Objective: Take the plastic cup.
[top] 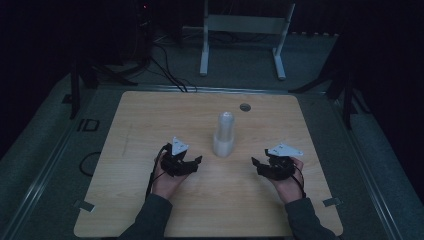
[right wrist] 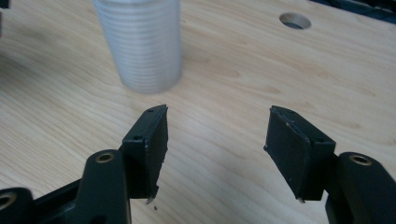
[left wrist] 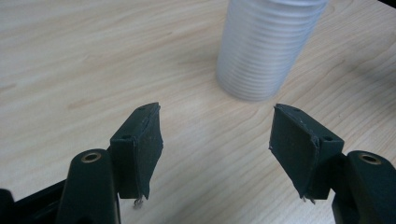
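Stack of clear ribbed cups [top: 224,134] stands upright near middle of wooden tabletop [top: 150,120], between both grippers, touching neither. Left gripper [top: 192,162] held just above tabletop left of stack, jaws wide apart, empty. Right gripper [top: 257,165] right of stack, jaws likewise spread, empty. Round hole [top: 245,107] in tabletop beyond stack.

The stack of cups [left wrist: 268,46] is cut off at the top edge in the left gripper view, and likewise in the right gripper view [right wrist: 142,44], so its top is out of frame there. In the dim high view its ribbing [top: 224,135] is too small to count, perhaps many cups
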`<state>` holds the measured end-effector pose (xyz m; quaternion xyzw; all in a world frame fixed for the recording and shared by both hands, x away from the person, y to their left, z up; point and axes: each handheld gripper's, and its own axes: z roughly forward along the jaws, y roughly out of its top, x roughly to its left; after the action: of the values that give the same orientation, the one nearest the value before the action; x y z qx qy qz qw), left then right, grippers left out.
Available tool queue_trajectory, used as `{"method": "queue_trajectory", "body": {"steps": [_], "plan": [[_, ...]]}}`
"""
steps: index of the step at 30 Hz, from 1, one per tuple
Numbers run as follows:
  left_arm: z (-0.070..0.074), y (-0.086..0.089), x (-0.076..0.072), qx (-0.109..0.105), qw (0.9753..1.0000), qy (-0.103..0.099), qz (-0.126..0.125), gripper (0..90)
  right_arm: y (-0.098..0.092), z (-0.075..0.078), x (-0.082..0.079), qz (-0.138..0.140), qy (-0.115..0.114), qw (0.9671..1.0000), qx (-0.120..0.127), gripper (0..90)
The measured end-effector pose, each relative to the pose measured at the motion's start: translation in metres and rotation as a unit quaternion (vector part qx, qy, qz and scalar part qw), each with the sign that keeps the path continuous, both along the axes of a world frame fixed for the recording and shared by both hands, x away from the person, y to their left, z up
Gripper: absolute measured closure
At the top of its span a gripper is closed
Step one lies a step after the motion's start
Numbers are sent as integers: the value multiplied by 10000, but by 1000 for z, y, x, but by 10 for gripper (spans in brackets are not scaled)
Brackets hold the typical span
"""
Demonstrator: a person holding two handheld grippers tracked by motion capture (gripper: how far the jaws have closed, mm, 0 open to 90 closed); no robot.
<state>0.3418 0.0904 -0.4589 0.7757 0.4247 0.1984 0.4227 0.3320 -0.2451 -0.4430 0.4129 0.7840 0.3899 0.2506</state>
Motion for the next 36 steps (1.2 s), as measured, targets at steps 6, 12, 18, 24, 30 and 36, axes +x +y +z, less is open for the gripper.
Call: {"method": "queue_trajectory", "body": {"steps": [6,12,18,24,30,36], "plan": [[4,-7,7,-42,9999,-31,-98,327,10,11,6,126,-103,9999,-35,382],[11,-17,14,-45,9997,-117,-189,309,17,23,10,208,-189,9996,23,382],[13,-28,19,-43,9996,-202,-208,290,23,33,15,288,-252,9992,112,383],[12,-38,24,-56,9993,-234,-289,286,31,40,21,383,-290,9988,111,382],[13,-44,28,-8,9988,-340,-349,268,38,47,26,456,-312,9983,160,382],[9,-52,37,-73,9992,-166,-370,187,43,51,31,493,-318,9981,198,376]]}}
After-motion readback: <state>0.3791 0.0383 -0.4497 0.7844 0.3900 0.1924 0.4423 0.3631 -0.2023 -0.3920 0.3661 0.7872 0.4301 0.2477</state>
